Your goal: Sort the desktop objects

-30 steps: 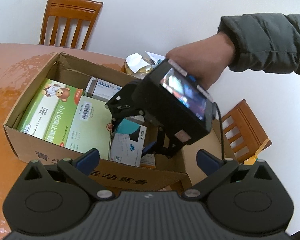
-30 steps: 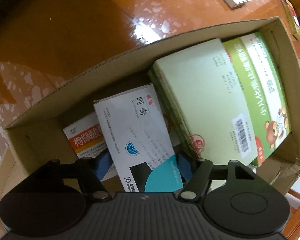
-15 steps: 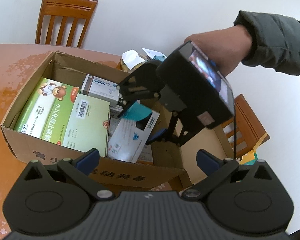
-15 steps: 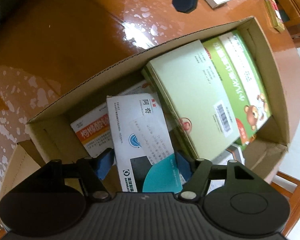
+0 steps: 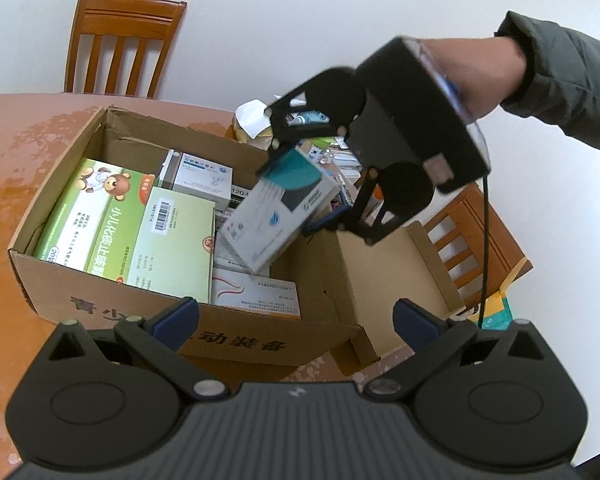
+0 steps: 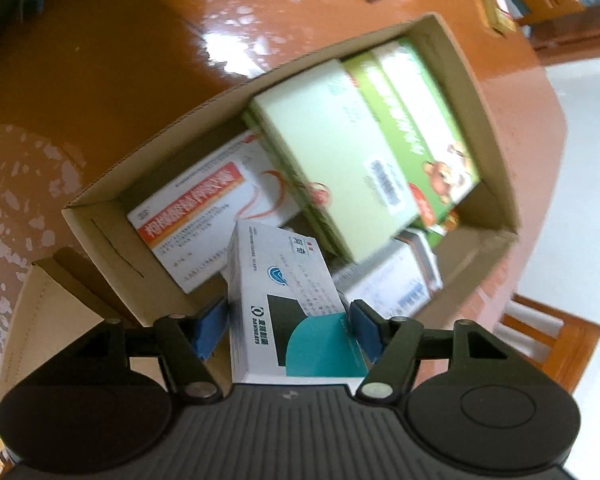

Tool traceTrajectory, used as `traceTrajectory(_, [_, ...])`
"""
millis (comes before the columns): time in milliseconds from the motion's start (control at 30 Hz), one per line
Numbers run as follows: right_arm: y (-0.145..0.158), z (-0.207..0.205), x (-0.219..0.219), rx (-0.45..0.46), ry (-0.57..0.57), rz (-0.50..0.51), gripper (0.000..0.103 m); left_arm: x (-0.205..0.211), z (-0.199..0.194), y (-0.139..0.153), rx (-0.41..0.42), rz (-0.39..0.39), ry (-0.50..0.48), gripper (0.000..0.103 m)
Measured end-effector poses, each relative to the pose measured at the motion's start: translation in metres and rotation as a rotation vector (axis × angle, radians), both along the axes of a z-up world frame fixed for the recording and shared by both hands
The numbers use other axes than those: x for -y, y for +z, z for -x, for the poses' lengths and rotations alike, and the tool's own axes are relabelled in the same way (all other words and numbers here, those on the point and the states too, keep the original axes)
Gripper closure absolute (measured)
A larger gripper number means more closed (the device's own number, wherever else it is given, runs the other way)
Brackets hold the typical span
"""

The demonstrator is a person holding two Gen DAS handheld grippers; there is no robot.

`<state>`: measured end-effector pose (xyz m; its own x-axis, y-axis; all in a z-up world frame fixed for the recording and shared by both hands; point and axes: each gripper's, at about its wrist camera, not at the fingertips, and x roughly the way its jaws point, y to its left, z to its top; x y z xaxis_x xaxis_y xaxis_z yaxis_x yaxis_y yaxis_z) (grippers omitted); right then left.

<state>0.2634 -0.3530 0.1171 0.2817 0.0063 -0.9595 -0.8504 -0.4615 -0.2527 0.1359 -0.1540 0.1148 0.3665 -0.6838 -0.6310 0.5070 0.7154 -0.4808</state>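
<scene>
Item: white-and-teal cardboard medicine box [image 5: 278, 210], hanging tilted above the open brown carton [image 5: 236, 336]. Right tool [image 6: 286, 330] is clamping it; left tool [image 5: 296, 322] is gaping empty. Keep grip firm while clearing the carton rim.

table [image 6: 112, 80]: wood, glossy lacquer, mottled pale patches | carton [image 5: 236, 340]: matt brown corrugated cardboard | white-teal box [image 5: 276, 216]: smooth printed card | green box [image 5: 112, 220]: slightly glossy card | grippers: matt black plastic | chair [image 5: 120, 40]: varnished wood | sleeve [image 5: 572, 76]: matt cloth
</scene>
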Motion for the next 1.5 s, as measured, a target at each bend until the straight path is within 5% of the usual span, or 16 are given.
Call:
traceTrajectory(133, [0.003, 0.041, -0.001, 0.051, -0.022, -0.029, 0.031, -0.003, 0.001, 0.002, 0.004, 0.001, -0.008, 0.0])
traceTrajectory(467, [0.03, 0.05, -0.043, 0.107, -0.079, -0.193, 0.032, -0.017, 0.005, 0.006, 0.008, 0.003, 0.001, 0.0])
traceTrajectory(533, [0.027, 0.046, -0.054, 0.106, -0.084, -0.232, 0.032, -0.021, 0.006, 0.006, 0.01, 0.001, 0.009, 0.0])
traceTrajectory(600, [0.025, 0.04, -0.065, 0.103, -0.103, -0.277, 0.051, -0.026, 0.007, 0.006, 0.007, 0.0, 0.022, 0.0])
traceTrajectory(900, [0.034, 0.031, -0.093, 0.008, -0.324, -0.496, 0.05, -0.051, 0.008, 0.0, -0.008, -0.007, 0.084, 0.0])
traceTrajectory(933, [0.038, 0.028, -0.087, 0.014, -0.38, -0.523, 0.046, -0.052, 0.007, -0.001, -0.011, -0.005, 0.09, 0.0])
traceTrajectory(1033, [0.041, 0.013, -0.071, 0.019, -0.529, -0.578, 0.009, -0.053, 0.004, -0.002, -0.018, 0.002, 0.098, 0.0])
traceTrajectory(1067, [0.042, 0.007, -0.066, 0.02, -0.578, -0.596, 0.006, -0.052, 0.003, -0.001, -0.019, 0.004, 0.097, 0.0])
traceTrajectory(1267, [0.009, -0.029, -0.071, -0.088, -0.795, -0.417, 0.002, -0.046, 0.005, -0.002, -0.017, -0.007, 0.071, 0.0])
traceTrajectory(1500, [-0.03, -0.047, -0.085, -0.208, -0.84, -0.247, 0.002, -0.044, 0.006, -0.003, -0.023, -0.007, 0.072, 0.0])
